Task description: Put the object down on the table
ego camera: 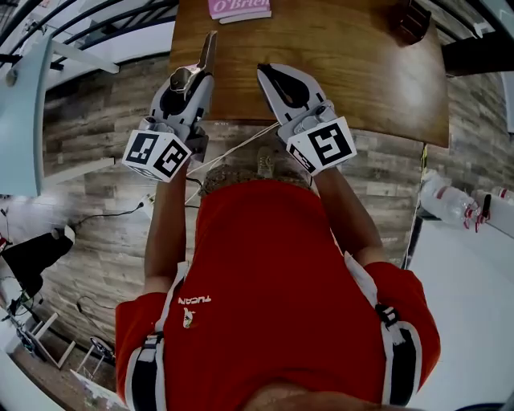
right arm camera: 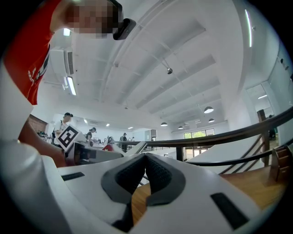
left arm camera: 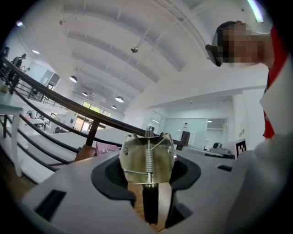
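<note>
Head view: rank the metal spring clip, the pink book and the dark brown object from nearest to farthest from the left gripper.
1. Metal spring clip: held in the left gripper.
2. Pink book: wooden table's far edge, slightly right.
3. Dark brown object: far right corner.

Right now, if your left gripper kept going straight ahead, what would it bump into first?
Probably the pink book at the far edge of the table. The left gripper, holding a metal clip, points roughly that way, though it may be high enough to pass over it.
</note>
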